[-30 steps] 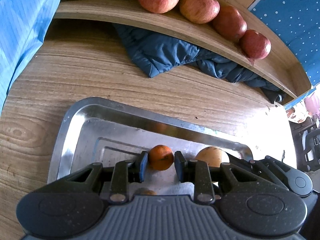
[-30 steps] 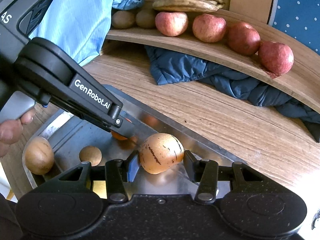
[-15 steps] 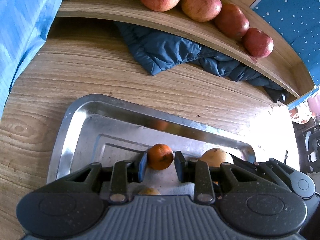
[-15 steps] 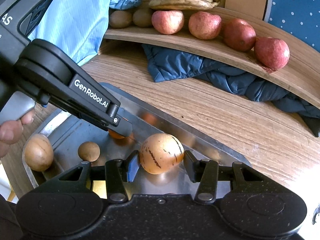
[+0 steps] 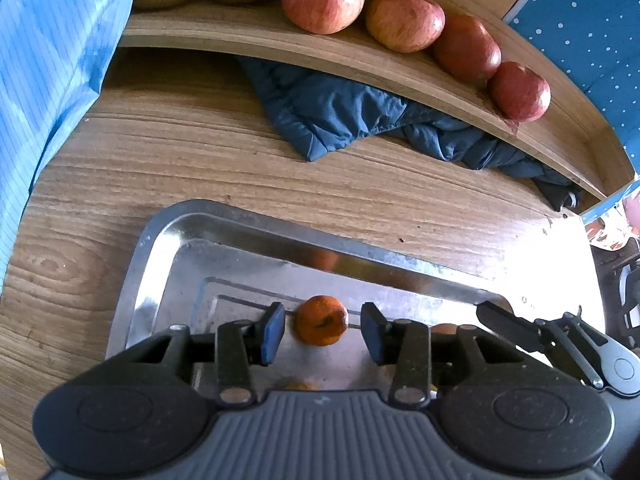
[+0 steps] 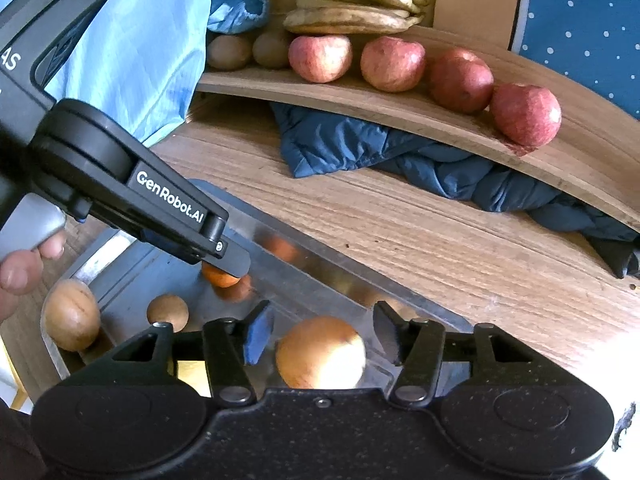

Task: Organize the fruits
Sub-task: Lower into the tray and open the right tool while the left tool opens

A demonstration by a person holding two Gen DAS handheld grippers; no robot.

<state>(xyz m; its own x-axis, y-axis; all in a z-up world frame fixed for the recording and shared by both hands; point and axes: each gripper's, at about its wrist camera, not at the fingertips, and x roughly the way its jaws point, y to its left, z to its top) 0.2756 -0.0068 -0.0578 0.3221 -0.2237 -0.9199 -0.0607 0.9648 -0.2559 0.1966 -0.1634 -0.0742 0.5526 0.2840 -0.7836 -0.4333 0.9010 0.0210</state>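
Observation:
A small orange (image 5: 321, 320) lies in the steel tray (image 5: 248, 224), between the pads of my left gripper (image 5: 322, 332), which is open with gaps on both sides. In the right wrist view the orange (image 6: 219, 277) shows under the left gripper's finger. My right gripper (image 6: 322, 338) is open around a yellow-brown pear (image 6: 320, 353) that rests in the tray (image 6: 320, 268), untouched by the pads. Two more brown fruits (image 6: 71, 314) (image 6: 167, 312) lie at the tray's left end.
A curved wooden shelf (image 6: 400, 104) at the back holds several red apples (image 6: 320, 58), bananas (image 6: 356, 8) and kiwis (image 6: 229, 51). A dark blue jacket (image 6: 400, 160) lies under it on the wooden table (image 5: 160, 152). Light blue cloth (image 5: 48, 60) hangs at left.
Both grippers have opened: the left let go of the orange, the right let go of the pear, which has dropped lower between the fingers. Both fruits now rest in the tray.

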